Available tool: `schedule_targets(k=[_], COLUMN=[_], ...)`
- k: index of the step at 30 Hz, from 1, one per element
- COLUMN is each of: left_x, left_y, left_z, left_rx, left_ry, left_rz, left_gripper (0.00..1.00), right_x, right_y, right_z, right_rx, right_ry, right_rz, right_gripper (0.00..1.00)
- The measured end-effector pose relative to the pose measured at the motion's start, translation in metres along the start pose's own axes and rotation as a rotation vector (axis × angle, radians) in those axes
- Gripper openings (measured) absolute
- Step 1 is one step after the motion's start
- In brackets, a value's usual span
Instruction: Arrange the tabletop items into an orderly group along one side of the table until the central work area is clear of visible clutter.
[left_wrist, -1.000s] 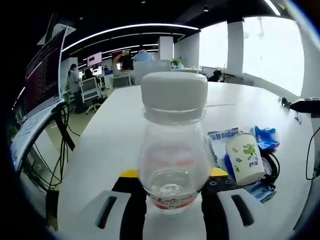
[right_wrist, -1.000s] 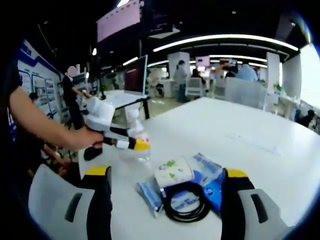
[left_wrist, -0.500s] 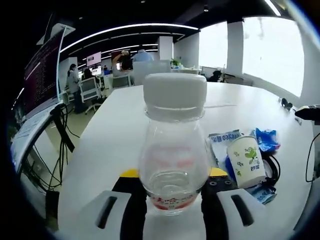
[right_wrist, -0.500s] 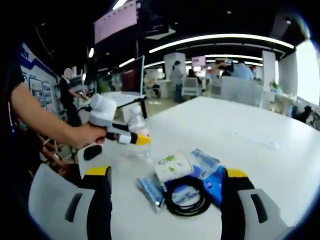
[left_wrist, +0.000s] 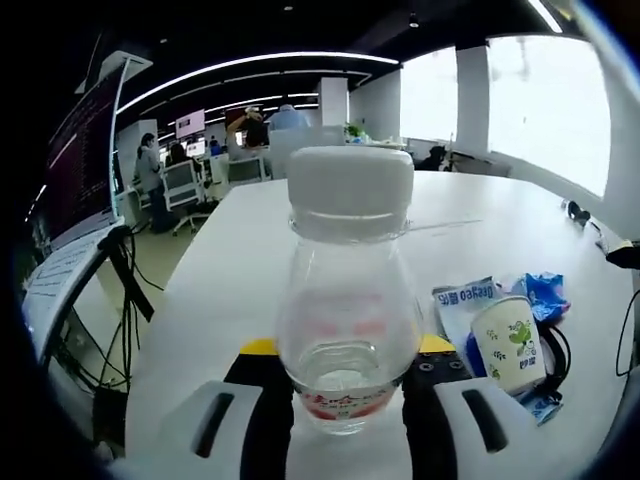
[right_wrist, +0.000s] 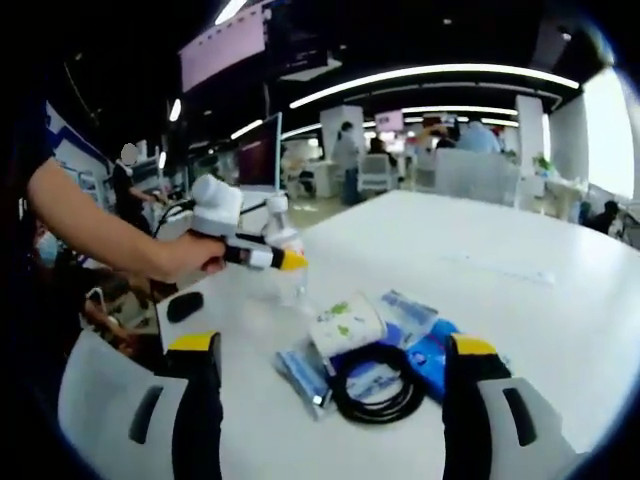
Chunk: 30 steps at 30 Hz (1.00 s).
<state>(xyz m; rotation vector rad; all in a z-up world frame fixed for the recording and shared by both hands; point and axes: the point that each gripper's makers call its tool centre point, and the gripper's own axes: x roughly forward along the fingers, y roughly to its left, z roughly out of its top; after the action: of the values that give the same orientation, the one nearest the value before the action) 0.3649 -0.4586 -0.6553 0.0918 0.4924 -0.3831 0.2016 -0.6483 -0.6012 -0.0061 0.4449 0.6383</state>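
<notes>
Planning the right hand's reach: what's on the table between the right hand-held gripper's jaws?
In the right gripper view, a coiled black cable, a paper cup on its side, and blue packets lie ahead of the right hand-held gripper.

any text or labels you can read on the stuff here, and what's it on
Nothing can be read for certain.
Clear bottle held in the left gripper: red band of print, too blurred to read.
Blue and white packet: blue print, seemingly upside down, not legible.
Paper cup: green drawing with small marks, too small to read.
Screen beside the table: lines of text, too small to read.
</notes>
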Motion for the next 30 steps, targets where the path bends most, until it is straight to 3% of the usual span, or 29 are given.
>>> schedule_targets(k=[19, 30], left_x=[0.031, 0.047], left_y=[0.026, 0.04], left_z=[0.016, 0.026], left_rx=[-0.086, -0.092], left_ry=[-0.014, -0.018], left_rz=[0.082, 0.102], left_gripper=[0.41, 0.41], right_x=[-0.009, -0.013], right_y=[-0.002, -0.004], right_z=[-0.007, -0.012], right_rx=[0.044, 0.057], right_ry=[-0.021, -0.013], right_rz=[-0.005, -0.005], right_gripper=[0.9, 0.9])
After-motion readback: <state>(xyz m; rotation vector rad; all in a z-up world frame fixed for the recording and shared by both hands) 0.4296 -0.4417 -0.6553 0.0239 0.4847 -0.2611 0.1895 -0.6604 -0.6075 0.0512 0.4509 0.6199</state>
